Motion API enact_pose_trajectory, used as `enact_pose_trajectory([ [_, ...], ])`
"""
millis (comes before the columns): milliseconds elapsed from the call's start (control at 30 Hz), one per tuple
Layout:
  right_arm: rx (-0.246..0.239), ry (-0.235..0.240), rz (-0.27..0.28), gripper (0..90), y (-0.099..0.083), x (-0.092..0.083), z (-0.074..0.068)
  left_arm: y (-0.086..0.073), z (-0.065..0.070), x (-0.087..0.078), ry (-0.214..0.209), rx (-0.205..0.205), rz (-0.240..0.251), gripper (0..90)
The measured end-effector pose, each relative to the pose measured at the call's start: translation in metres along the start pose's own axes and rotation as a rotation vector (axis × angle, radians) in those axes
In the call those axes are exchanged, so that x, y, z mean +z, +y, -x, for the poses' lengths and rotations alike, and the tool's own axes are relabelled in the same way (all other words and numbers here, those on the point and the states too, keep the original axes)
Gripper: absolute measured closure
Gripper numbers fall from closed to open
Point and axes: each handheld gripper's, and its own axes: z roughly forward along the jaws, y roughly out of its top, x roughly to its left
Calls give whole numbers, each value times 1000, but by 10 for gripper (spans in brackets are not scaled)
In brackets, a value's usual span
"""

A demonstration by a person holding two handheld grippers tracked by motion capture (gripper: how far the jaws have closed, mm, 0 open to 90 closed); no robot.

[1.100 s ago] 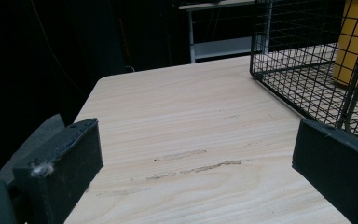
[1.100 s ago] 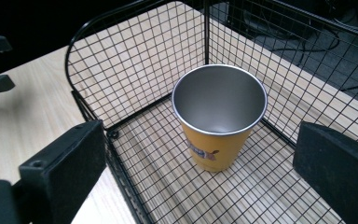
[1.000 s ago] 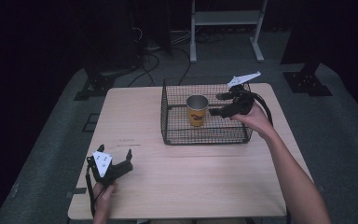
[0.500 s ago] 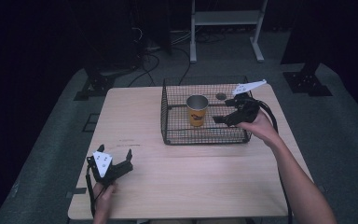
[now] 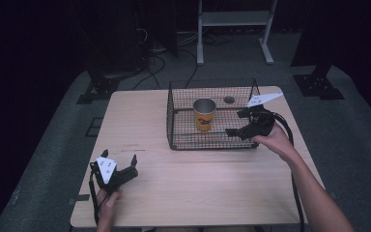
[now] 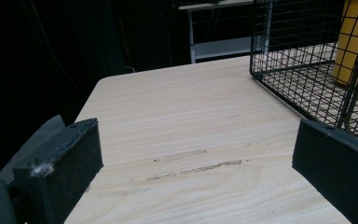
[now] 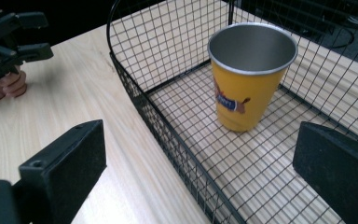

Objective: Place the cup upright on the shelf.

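Standing upright, yellow cup (image 7: 247, 79), steel rim, small printed logo, inside wire basket (image 7: 168, 126)

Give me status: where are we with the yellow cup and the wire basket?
Done: the yellow cup stands upright inside the wire basket, apart from both grippers. In hand: nothing; the right gripper hovers open at the basket's right end, the left gripper rests open near the table corner. Left: possibly only pulling the right gripper clear.

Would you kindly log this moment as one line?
right gripper: open, at basket edge | cup: upright in basket | left gripper: open, over table
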Motion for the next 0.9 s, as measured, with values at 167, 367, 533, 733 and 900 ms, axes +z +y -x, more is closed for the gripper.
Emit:
enact_pose_trajectory([
  [167, 5, 3, 1, 21, -7, -3, -2, 0, 0, 0, 0, 0, 0, 8],
  [367, 18, 2, 4, 21, -19, -8, -3, 0, 0, 0, 1, 0, 0, 8],
  [533, 30, 5, 7, 21, -30, -11, -4, 0, 1, 0, 1, 2, 0, 8],
  [733, 32, 8, 18, 21, -37, -16, -7, 0, 1, 0, 1, 4, 0, 8],
  [900, 34, 10, 13, 21, -44, -19, -9, 0, 1, 0, 0, 8, -1, 8],
])
